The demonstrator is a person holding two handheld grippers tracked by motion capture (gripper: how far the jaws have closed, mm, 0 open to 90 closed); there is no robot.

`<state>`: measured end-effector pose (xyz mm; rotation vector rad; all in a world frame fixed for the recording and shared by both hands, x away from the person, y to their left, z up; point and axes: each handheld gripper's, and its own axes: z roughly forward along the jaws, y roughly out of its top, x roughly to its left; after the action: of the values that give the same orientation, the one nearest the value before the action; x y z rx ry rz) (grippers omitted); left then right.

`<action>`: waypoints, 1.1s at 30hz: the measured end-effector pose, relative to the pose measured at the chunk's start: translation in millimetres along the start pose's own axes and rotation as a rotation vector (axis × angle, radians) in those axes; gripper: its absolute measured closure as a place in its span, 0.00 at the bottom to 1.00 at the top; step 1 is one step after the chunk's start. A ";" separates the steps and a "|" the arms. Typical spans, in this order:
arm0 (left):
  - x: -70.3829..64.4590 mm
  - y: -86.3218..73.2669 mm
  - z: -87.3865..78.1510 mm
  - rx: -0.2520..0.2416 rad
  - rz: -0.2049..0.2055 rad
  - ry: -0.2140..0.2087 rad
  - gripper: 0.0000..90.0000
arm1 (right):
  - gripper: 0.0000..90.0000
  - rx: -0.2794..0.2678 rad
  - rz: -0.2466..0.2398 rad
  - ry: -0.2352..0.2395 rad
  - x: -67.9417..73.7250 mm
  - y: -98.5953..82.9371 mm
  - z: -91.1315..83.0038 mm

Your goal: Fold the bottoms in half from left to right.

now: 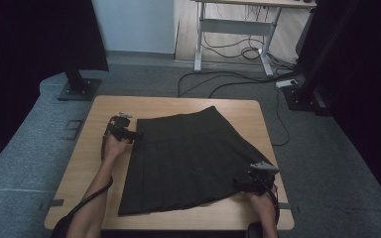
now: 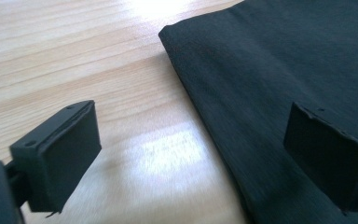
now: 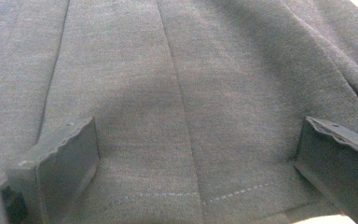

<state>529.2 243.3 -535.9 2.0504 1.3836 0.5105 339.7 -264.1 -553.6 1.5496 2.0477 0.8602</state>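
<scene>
1. High view: the black pleated skirt [image 1: 188,158] lies flat on the wooden counter [image 1: 84,163], with the waistband toward the far side and the hem toward you. Your left gripper [image 1: 135,134] is at the far left corner of the skirt, by the waistband end. Your right gripper [image 1: 243,182] is at the near right corner, on the hem. To do this step well, I think you should take both corners at the same moment and lift them evenly, so the pleats do not open.

2. Left gripper view: the jaws are spread wide and hold nothing. One jaw stands over the bare wood, the other over the cloth, so the side edge of the skirt [image 2: 279,70] runs between them. The waistband corner is a little ahead of the jaws. Go forward and low, so that one jaw slides under the edge, and only then close.

3. Right gripper view: the jaws are also spread wide and hold nothing. The pleated cloth [image 3: 177,84] lies between and ahead of them, and the stitched hem line [image 3: 168,194] is just in front. Take all layers of the hem together, not only the top one.
</scene>
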 end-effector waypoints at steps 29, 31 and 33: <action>-4.6 -18.1 -1.3 -0.009 -0.043 0.036 0.06 | 0.04 -0.025 -0.144 0.245 42.7 35.5 -18.1; -4.7 -18.4 -1.6 -0.009 -0.044 0.036 0.06 | 0.05 -0.024 -0.149 0.259 47.6 37.3 -16.8; -5.0 -19.3 -2.4 -0.009 -0.046 0.040 0.06 | 0.05 -0.004 -0.191 0.296 65.1 42.1 -11.3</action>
<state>512.4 244.6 -547.0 2.0061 1.4458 0.5401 342.8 -196.4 -514.3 1.2587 2.3517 1.0687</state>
